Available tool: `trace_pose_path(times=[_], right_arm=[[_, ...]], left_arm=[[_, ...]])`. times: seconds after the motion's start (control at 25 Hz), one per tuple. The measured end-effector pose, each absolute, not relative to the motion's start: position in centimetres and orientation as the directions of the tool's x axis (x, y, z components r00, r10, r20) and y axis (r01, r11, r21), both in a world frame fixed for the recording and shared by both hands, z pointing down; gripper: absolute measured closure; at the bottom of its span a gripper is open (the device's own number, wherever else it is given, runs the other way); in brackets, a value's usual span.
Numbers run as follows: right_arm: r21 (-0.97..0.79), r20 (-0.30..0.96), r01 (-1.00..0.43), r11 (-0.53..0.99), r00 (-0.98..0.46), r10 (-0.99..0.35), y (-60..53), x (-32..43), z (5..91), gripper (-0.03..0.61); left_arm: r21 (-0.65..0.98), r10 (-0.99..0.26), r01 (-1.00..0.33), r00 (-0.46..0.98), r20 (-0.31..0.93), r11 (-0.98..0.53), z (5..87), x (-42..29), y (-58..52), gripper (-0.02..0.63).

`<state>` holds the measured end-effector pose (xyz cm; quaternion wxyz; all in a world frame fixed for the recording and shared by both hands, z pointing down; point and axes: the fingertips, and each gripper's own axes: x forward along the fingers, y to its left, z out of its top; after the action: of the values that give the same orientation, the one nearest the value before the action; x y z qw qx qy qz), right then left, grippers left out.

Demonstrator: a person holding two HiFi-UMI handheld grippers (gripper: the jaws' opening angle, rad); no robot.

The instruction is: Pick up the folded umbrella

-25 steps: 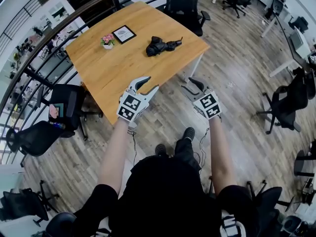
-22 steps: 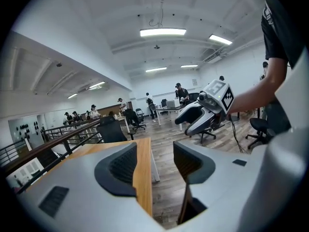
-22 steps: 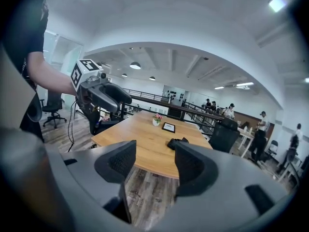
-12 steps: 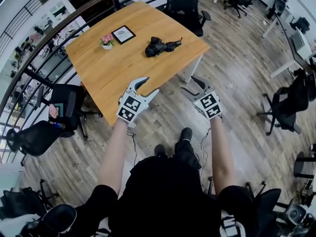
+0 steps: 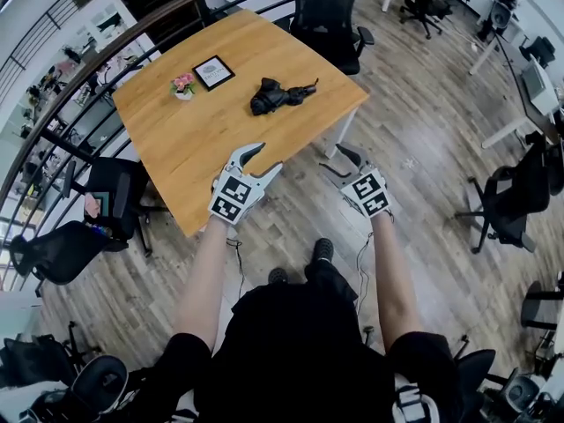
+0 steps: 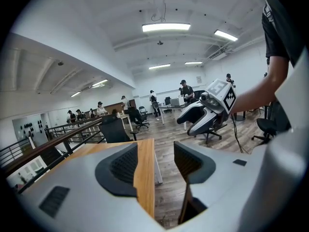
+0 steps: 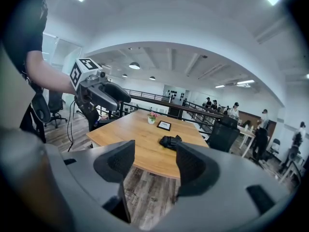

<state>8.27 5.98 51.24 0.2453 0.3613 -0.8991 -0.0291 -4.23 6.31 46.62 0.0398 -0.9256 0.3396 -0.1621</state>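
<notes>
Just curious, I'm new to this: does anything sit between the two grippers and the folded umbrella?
Nothing visible. Only bare table lies between the umbrella and the left gripper and right gripper; flower pot and picture frame sit aside.

Wood-plank floor [image 5: 423,148], timber table [image 5: 176,139], black office chairs [image 5: 326,11], white ceiling [image 6: 96,28] with strip lights [image 6: 166,27].

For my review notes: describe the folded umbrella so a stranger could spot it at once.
On the big wooden table ahead of the person, three small things sit toward the far end. The folded umbrella is the black crumpled bundle lying rightmost, unlike the pink flower pot and the flat framed picture.
</notes>
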Motion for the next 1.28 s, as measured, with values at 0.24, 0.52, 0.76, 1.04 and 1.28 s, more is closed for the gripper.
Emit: trace_pose_path(times=[0.24, 0.52, 0.76, 1.04, 1.28], right_arm=[[0.242, 0.426, -0.606, 0.758, -0.636, -0.644, 2.9, 9.9, 50.9, 0.301], [0.253, 0.430, -0.548, 0.797, -0.675, -0.600, -1.2, 11.2, 50.7, 0.302], [0.237, 0.444, -0.492, 0.838, -0.713, -0.543, -3.6, 11.9, 51.1, 0.304], [0.227, 0.450, -0.428, 0.875, -0.750, -0.484, -5.7, 12.9, 51.8, 0.304], [0.218, 0.457, -0.385, 0.897, -0.772, -0.442, -7.2, 13.1, 52.6, 0.304]], left_arm=[[-0.177, -0.672, -0.650, 0.689, 0.273, -0.739, 46.3, -2.8, 3.6, 0.364], [-0.160, -0.708, -0.696, 0.647, 0.284, -0.700, 46.9, -1.5, 0.8, 0.364], [-0.161, -0.751, -0.743, 0.594, 0.288, -0.649, 46.9, -0.8, -1.1, 0.364], [-0.163, -0.788, -0.784, 0.540, 0.295, -0.599, 47.0, 0.4, -3.0, 0.364], [-0.157, -0.801, -0.804, 0.510, 0.315, -0.573, 47.9, 1.2, -3.8, 0.364]])
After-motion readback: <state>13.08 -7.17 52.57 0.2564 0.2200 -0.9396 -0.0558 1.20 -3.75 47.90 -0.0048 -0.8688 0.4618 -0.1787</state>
